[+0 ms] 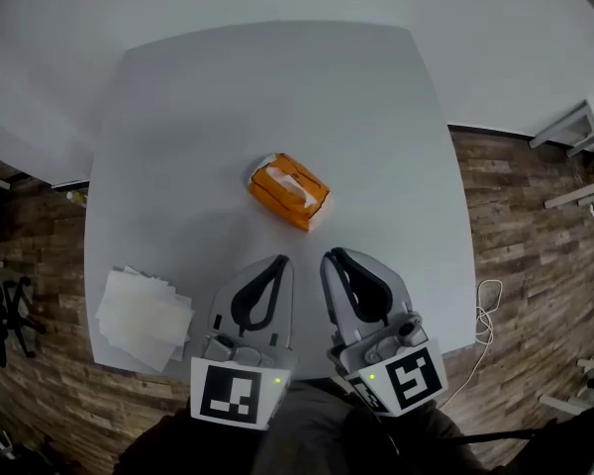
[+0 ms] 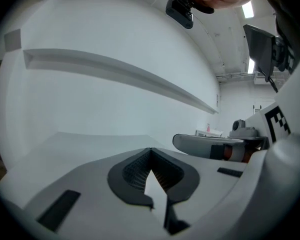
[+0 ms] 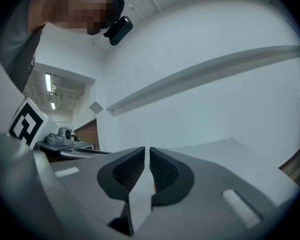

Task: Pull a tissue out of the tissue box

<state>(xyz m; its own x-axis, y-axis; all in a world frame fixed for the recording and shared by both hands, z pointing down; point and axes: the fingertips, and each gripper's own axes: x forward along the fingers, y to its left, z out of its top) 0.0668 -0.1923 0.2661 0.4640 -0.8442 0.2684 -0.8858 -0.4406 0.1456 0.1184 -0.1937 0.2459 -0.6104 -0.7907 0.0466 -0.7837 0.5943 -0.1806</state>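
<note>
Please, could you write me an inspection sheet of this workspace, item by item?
Surface: grey table, no stains seen.
Job's things: orange tissue box near the middle, ahead of both tongs, not touched by either.
Clutter: pile of loose white tissues at the near left corner.
Grippers: left tongs shut, empty; right tongs slightly apart, empty.
Cables: white cable looped on the floor, right of the table.
Surroundings: wooden floor; white furniture legs at far right.
</note>
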